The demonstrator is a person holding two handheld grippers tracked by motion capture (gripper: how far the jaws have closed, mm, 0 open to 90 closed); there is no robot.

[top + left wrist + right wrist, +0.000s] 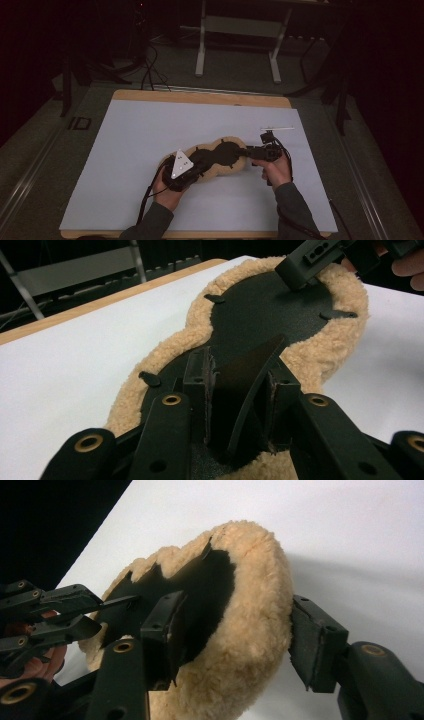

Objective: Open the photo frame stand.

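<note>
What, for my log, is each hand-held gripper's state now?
Left hand-held gripper: closed on the black flap.
Right hand-held gripper: open, astride the fleece pad.

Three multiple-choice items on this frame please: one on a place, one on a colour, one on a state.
1. The pad lies on:
A. a white sheet
B. bare wood
C. the floor

2. The pad's fleece rim is:
A. blue
B. tan
C. white

3. The jaws of the right hand-held gripper are:
A. shut on a pen
B. shut and empty
C. open, astride the fleece rim

Key:
1 A, the high view shows white sheet all around the pad.
2 B, the rim shows tan in both gripper views.
3 C, one jaw is over the black inner face, the other stands apart outside the rim.
</note>
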